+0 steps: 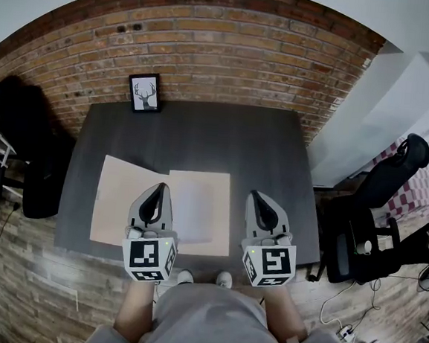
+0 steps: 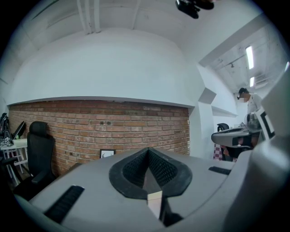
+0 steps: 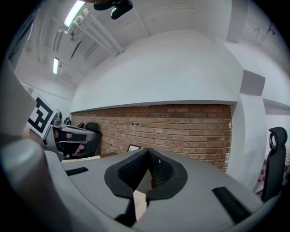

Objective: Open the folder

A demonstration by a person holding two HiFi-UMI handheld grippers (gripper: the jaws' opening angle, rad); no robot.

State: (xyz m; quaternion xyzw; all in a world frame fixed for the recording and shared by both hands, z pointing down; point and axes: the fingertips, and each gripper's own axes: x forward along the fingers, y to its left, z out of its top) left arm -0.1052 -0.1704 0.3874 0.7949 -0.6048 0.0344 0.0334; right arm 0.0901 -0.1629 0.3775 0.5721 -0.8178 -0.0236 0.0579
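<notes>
Lying flat below L gripper (image 1: 160,189), just left of R gripper (image 1: 258,197): folder (image 1: 119,196); both grippers closed, empty.

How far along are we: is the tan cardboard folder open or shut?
Open: the tan cardboard folder lies spread in two panels on the dark table, a white sheet exposed inside.

I find no readable words, numbers or brands. The only signs are black-and-white square markers (image 1: 146,255) on the cubes (image 1: 269,263) of the left claw (image 1: 158,187) and right claw (image 1: 255,196), nearest me.
</notes>
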